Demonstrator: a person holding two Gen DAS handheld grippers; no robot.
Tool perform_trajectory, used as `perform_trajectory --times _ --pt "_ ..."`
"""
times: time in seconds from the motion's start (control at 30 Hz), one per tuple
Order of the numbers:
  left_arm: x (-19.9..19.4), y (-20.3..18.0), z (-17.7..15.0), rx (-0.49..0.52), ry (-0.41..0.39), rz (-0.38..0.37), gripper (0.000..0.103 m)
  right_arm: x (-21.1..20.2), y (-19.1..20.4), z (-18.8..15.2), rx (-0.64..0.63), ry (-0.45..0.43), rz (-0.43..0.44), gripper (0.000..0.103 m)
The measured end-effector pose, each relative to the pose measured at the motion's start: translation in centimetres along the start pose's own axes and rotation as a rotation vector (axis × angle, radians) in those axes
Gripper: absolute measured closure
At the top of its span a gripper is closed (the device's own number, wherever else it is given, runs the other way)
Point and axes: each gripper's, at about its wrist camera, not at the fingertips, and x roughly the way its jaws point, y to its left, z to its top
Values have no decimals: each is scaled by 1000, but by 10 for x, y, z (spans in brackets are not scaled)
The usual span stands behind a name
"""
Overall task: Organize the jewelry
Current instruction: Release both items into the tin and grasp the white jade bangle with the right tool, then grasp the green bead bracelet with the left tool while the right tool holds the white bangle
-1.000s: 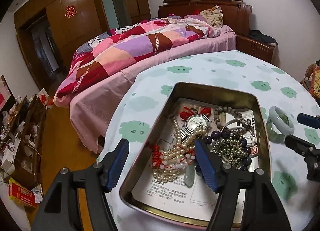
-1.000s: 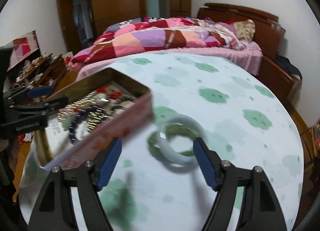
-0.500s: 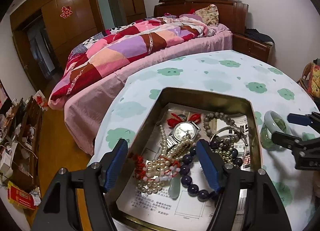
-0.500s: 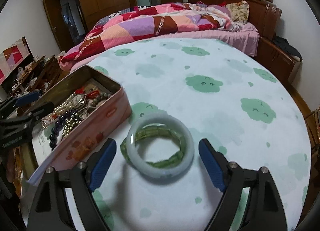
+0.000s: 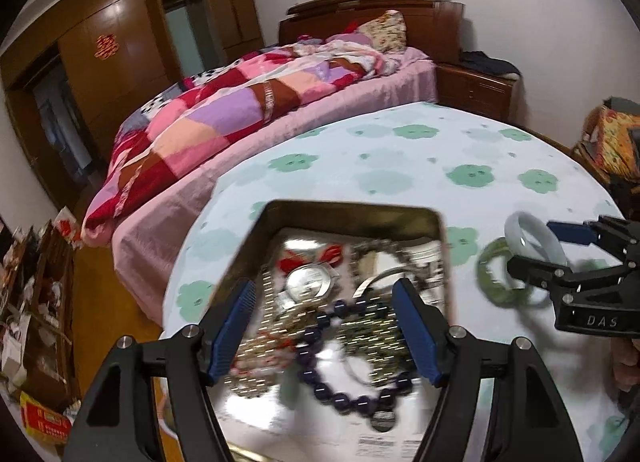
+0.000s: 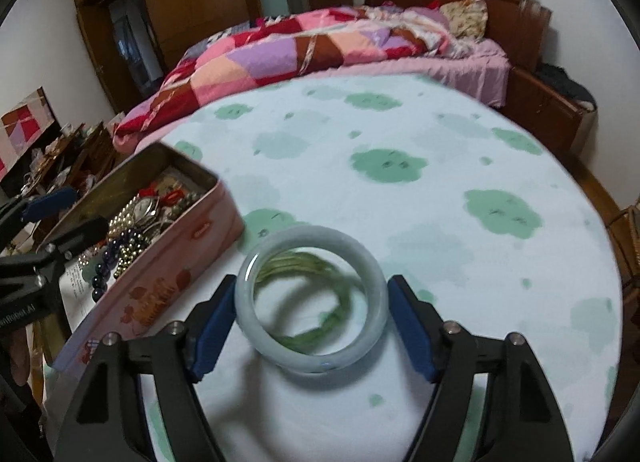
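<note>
An open tin box (image 5: 443,262) holds a watch (image 5: 310,282), pearl strands, red cord and a dark purple bead bracelet (image 5: 340,394). It also shows in the right wrist view (image 6: 168,286). My left gripper (image 5: 324,326) is open above the jewelry, empty. A pale jade bangle (image 6: 312,362) lies tilted over a green bangle (image 6: 316,336) on the tablecloth, right of the box. My right gripper (image 6: 310,328) has its pads touching the pale bangle's two sides. In the left wrist view the pale bangle (image 5: 524,229) sits between the right gripper's fingers (image 5: 532,270).
The round table (image 6: 440,221) has a white cloth with green cloud prints. A bed with a patchwork quilt (image 5: 240,113) stands just behind it. Cluttered shelves (image 5: 36,302) are on the floor at the left. A wooden nightstand (image 5: 476,89) is at the back right.
My right gripper has moved forward and closed in around the pale bangle until its pads touch it. My left gripper has drifted lower and closer over the box's jewelry.
</note>
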Motion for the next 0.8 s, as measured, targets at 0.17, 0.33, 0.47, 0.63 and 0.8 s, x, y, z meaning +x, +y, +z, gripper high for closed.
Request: perform_trajectory --times 0.17,0.33,0.47,0.63,0.8 --pt "-3 -34 8 67 -10 -53 32 -21 -24 -8 6 -31 -126 27" --pt "-5 -71 16 124 -18 -110 32 -30 -52 -19 45 -18 -206 27" --pt "0 -96 19 155 -13 -161 32 -36 -72 -26 83 -16 -243 27" --pt "14 -120 20 168 25 -203 32 -41 -83 -29 115 -31 -232 27" --pt "25 -129 18 166 44 -208 32 -43 -81 -31 115 -51 -227 27"
